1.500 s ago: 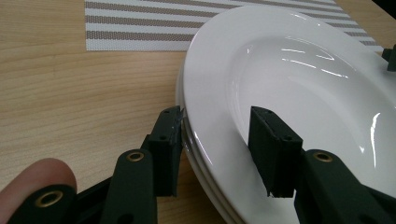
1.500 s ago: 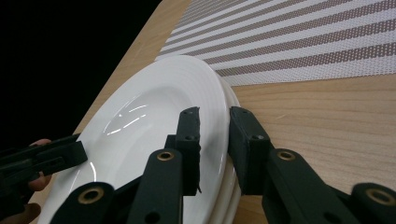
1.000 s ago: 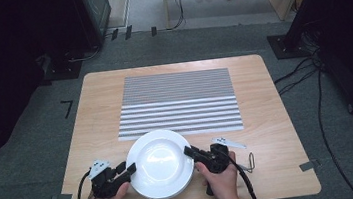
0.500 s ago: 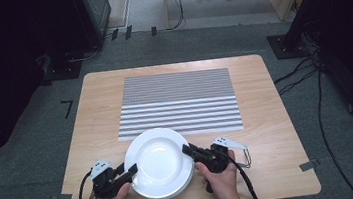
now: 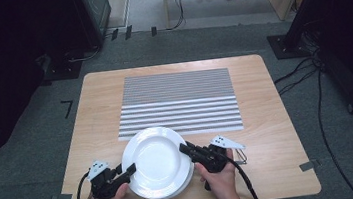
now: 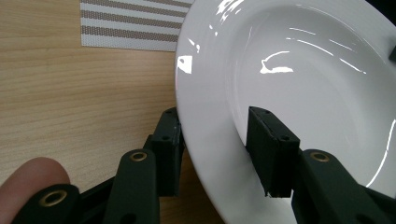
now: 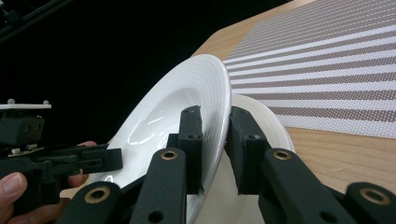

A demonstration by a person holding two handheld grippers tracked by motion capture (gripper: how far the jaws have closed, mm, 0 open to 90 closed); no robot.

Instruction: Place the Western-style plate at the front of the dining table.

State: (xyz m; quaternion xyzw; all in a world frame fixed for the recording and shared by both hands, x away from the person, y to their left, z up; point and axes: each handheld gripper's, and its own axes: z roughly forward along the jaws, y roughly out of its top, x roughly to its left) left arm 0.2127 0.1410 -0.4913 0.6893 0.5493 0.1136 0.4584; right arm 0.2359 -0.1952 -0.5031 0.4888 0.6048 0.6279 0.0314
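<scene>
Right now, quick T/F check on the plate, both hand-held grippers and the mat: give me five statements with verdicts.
1. The right hand-held gripper has the top plate by its rim, one jaw on each face. True.
2. There is just one plate on the table. False: the right gripper view shows a second plate beneath the lifted one.
3. The left hand-held gripper is clamped tight on the plate's rim. False: its jaws straddle the rim, but a gap shows at the jaw over the plate's upper face.
4. The top plate lies fully on the striped mat. False: it only overlaps the mat's near edge.
5. The top plate is empty. True.
</scene>
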